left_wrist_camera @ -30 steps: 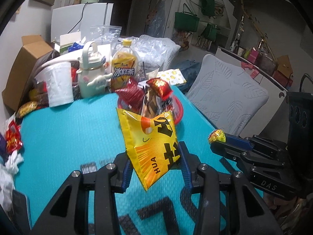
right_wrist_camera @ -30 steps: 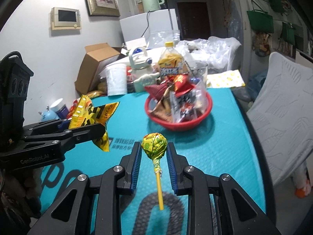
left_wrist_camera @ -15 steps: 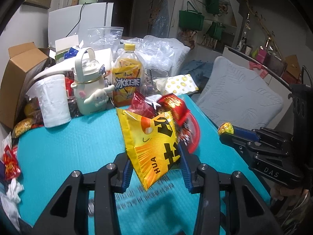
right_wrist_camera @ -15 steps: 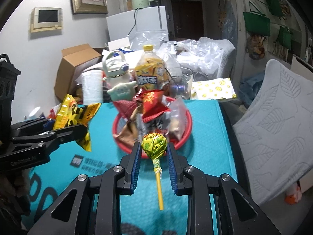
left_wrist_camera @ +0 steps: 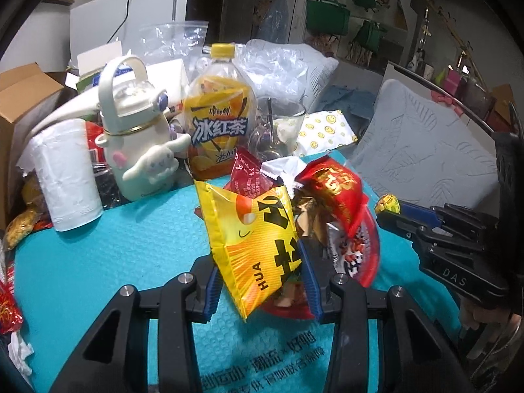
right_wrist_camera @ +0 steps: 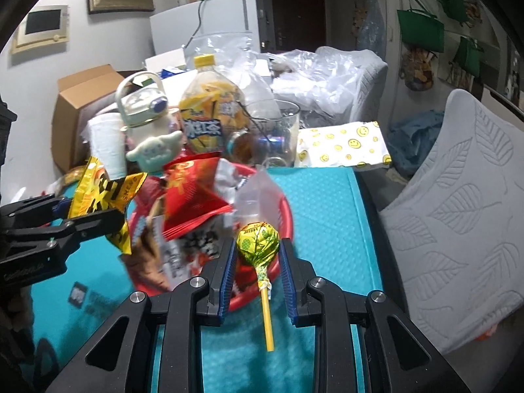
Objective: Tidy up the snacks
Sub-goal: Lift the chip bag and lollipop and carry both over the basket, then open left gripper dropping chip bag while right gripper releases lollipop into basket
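My left gripper (left_wrist_camera: pixel 260 281) is shut on a yellow snack bag (left_wrist_camera: pixel 252 239), held upright just in front of the red bowl (left_wrist_camera: pixel 370 258), which is heaped with snack packets (left_wrist_camera: pixel 334 190). In the right wrist view my right gripper (right_wrist_camera: pixel 258 258) is shut on a lollipop (right_wrist_camera: pixel 258 240) in yellow-green wrap, stick hanging down, over the near rim of the red bowl (right_wrist_camera: pixel 288 216). The left gripper with the yellow bag (right_wrist_camera: pixel 101 196) shows at the left there. The right gripper with the lollipop (left_wrist_camera: pixel 388 204) shows at the right of the left wrist view.
Behind the bowl stand an iced tea bottle (left_wrist_camera: pixel 217 124), a white character flask (left_wrist_camera: pixel 137 137), a paper roll (left_wrist_camera: pixel 65 173) and a glass cup (right_wrist_camera: pixel 275 134). Loose snacks (left_wrist_camera: pixel 6 298) lie at the teal mat's (left_wrist_camera: pixel 98 262) left edge. A grey cushion (right_wrist_camera: pixel 458 203) borders the right.
Both grippers have moved forward over the mat toward the red bowl, which now sits close under them. Their holds on the bag and the lollipop are unchanged.
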{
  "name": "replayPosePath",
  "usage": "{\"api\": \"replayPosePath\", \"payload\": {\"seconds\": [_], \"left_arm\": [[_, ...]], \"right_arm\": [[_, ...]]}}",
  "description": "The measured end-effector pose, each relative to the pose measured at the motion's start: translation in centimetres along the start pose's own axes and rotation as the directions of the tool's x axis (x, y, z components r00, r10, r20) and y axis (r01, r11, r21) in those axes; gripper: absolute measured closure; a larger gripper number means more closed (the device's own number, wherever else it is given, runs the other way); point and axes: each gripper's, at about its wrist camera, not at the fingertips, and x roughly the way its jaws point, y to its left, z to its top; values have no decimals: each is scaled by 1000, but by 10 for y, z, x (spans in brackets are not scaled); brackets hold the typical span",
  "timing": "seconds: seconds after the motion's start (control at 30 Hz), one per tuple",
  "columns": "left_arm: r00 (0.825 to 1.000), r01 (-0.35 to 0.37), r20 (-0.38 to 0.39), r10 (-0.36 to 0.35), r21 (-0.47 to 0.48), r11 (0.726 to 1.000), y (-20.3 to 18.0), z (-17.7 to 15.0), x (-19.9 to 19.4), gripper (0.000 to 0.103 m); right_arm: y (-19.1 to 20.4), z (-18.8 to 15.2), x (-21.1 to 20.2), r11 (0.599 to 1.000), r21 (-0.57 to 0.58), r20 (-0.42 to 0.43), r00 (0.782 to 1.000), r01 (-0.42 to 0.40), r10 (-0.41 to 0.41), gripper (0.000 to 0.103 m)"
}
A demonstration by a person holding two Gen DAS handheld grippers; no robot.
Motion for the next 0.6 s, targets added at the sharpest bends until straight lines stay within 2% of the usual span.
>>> {"api": "replayPosePath", "payload": {"seconds": [0.13,0.27,0.37,0.6], "left_arm": [[1000,22,15,-22,-8,1000,4,-1,7,61],[1000,-18,9,18,32,999,1,-1,12,45],[999,-35,2,35,27,999,2,-1,13,34],[1000,-27,-2,27,3,1000,4,-3,11,33]], "right_arm": [[-7,0,14,1000,21,-13,1000,0,0,77],[-10,-2,23,999,40,-25,1000,-17,18,77],[-9,-4,24,999,31,-23,1000,-16,17,77],[-9,-4,24,998,31,-30,998,-60,61,76]]}}
